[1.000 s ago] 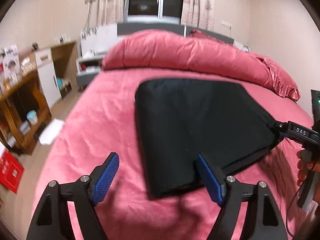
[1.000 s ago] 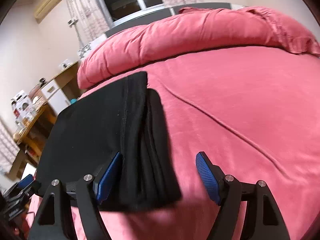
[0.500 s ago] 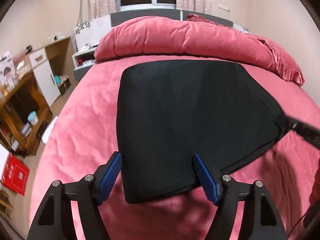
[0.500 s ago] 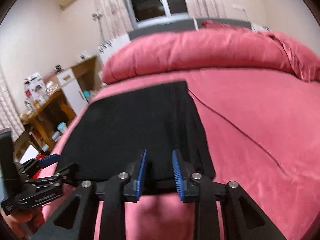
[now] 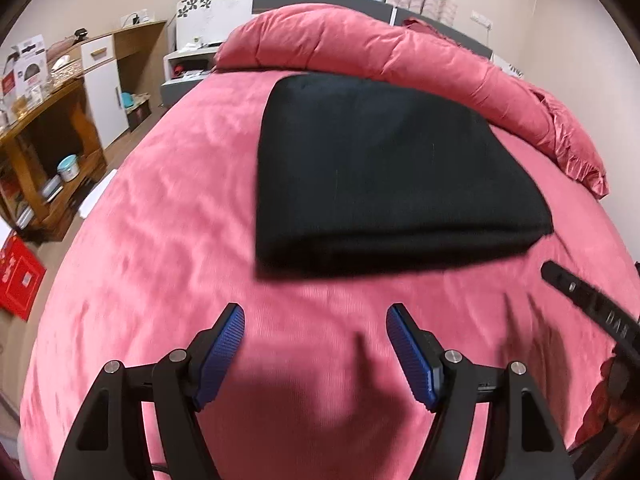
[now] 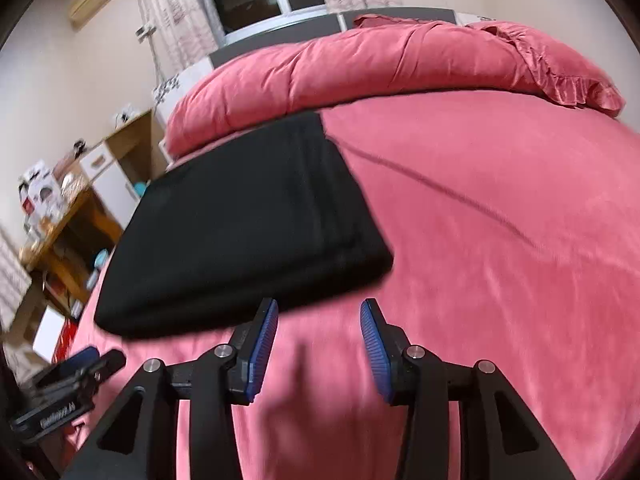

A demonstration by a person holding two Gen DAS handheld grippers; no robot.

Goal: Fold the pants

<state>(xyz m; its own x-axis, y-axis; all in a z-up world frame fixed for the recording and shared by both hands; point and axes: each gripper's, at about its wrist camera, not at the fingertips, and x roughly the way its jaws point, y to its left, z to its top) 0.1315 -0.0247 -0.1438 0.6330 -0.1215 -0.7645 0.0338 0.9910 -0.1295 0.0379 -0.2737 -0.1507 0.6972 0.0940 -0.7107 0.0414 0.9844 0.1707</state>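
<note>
Pants (image 5: 384, 168), black and folded into a flat rectangle, lie on the pink bed (image 5: 160, 264) near the rolled duvet (image 5: 360, 44). Left gripper (image 5: 316, 344) and right gripper (image 6: 318, 344) hover short of them, fingers apart and holding nothing.

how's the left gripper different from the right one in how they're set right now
The left gripper has its jaws spread wide; the right gripper has its jaws open more narrowly. The left gripper sits back from the folded black pants with bare sheet between; the right gripper's left pad lies right at the pants' near edge, touching or not I cannot tell. Both are empty, with blue ribbed pads, over the pink bed.
</note>
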